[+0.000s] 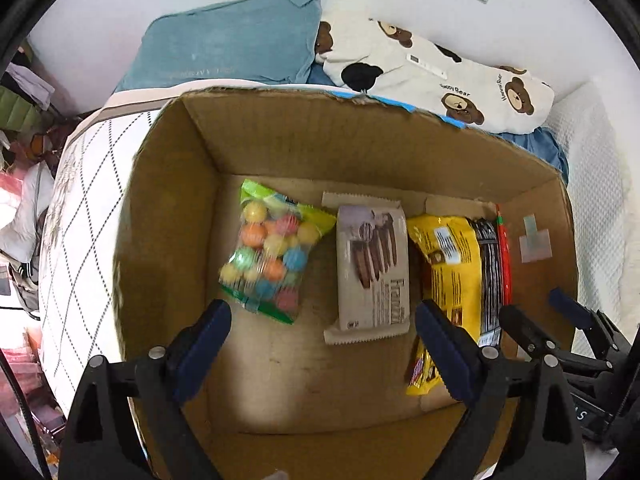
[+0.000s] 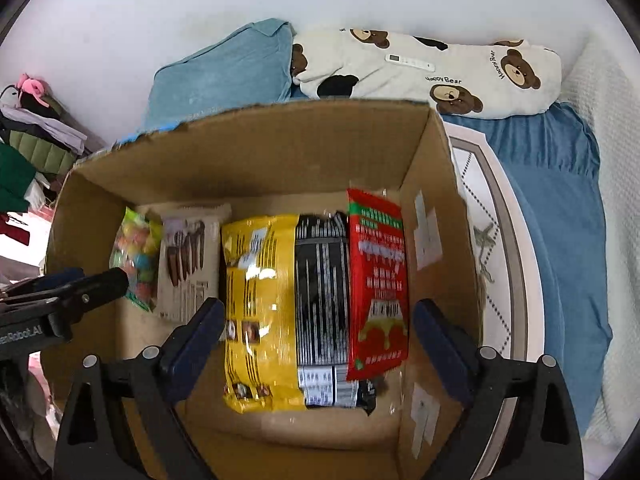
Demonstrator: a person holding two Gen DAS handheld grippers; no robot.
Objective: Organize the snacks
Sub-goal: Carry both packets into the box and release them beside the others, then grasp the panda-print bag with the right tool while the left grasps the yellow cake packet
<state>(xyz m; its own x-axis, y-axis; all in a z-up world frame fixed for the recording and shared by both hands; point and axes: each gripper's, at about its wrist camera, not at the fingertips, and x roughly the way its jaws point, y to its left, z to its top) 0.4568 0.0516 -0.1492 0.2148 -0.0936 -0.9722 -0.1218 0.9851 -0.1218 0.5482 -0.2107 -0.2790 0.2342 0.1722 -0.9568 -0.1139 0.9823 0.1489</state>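
Snacks: candy-ball bag (image 1: 272, 254), beige wafer pack (image 1: 372, 268), yellow bag (image 2: 260, 312), black pack (image 2: 324, 304), red pack (image 2: 378, 284) lie side by side on the box floor.
Box: open cardboard box (image 1: 280, 136) on a bed.
Left gripper (image 1: 324, 352): spread, empty, above the wafer pack.
Right gripper (image 2: 316, 344): spread, empty, above the yellow, black and red packs.
Behind: bear-print pillow (image 2: 460, 72), blue towel (image 1: 232, 44).

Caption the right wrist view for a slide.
Open right gripper above a brown cardboard box holding yellow, black and red snack packets.
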